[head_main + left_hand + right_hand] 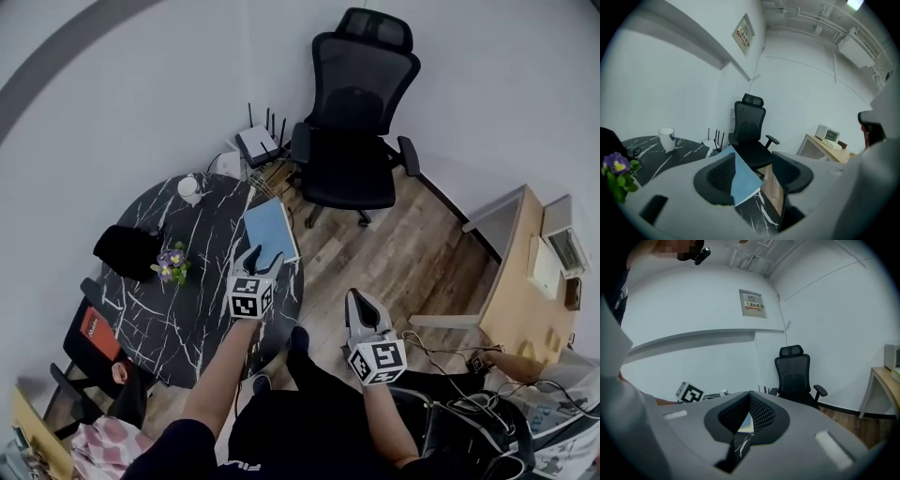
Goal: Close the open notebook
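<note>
The notebook (269, 231) lies flat on the round black marble table (187, 319), near its right edge, with its blue cover up. In the left gripper view the notebook (744, 180) shows between the two jaws, a thin white page edge along its near side. My left gripper (253, 255) hovers just in front of it, open (753, 158), touching nothing. My right gripper (357, 300) is off the table, over the wooden floor, to the right. Its jaws (750, 395) meet at the tips and hold nothing.
On the table are a white mug (188, 187), a small pot of purple flowers (171, 262) and a black bag (127, 248). A black office chair (356, 122) stands behind the table, a router (255, 142) on the floor beside it. A wooden desk (520, 281) stands at the right.
</note>
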`<state>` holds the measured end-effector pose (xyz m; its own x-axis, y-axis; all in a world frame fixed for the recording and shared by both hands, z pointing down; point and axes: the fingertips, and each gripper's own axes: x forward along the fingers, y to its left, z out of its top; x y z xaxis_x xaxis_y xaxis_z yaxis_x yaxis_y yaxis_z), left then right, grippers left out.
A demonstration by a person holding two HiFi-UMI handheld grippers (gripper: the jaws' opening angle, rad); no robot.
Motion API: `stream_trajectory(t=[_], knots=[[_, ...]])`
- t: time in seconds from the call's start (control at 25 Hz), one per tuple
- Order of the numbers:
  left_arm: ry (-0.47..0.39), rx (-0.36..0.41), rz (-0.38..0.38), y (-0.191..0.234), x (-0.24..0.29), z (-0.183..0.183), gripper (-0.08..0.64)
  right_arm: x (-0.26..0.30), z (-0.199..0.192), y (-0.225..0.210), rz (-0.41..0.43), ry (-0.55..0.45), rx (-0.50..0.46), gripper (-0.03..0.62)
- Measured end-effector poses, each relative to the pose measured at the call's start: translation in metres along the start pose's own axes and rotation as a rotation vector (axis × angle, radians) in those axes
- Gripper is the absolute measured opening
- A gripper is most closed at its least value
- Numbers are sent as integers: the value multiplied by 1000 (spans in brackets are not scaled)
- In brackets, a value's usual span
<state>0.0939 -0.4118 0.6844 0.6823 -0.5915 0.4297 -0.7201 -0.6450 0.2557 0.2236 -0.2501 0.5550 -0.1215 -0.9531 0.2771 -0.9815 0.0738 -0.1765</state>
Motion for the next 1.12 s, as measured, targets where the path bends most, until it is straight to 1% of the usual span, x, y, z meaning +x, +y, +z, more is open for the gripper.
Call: stream_trajectory(t=[0.16, 0.28, 0.48, 0.6, 0.76, 0.92, 1.0, 1.12], knots=[[-114, 22, 31, 0, -59, 35, 244, 2, 8, 6, 8, -18, -28, 9], [-195, 48, 70, -1, -109, 55, 244, 0, 12, 13, 13, -32, -36, 9], [-284, 76, 148, -2, -189, 75, 242, -7, 21, 24, 30, -57, -60, 9], [-303, 103, 199, -2, -231, 77, 241, -12, 24, 29, 36, -69, -64, 9], [-314, 97, 236, 3, -266, 73, 241, -15, 23, 39, 54, -68, -70, 9], [-333, 91, 268, 8, -284, 73, 241, -16, 24, 52, 79, -73, -78, 9], [-343, 90, 269, 5, -288, 73, 239, -18, 23, 55, 85, -75, -83, 9], [-367, 109, 262, -2, -292, 78, 208, -18, 24, 57, 94, -86, -85, 9]])
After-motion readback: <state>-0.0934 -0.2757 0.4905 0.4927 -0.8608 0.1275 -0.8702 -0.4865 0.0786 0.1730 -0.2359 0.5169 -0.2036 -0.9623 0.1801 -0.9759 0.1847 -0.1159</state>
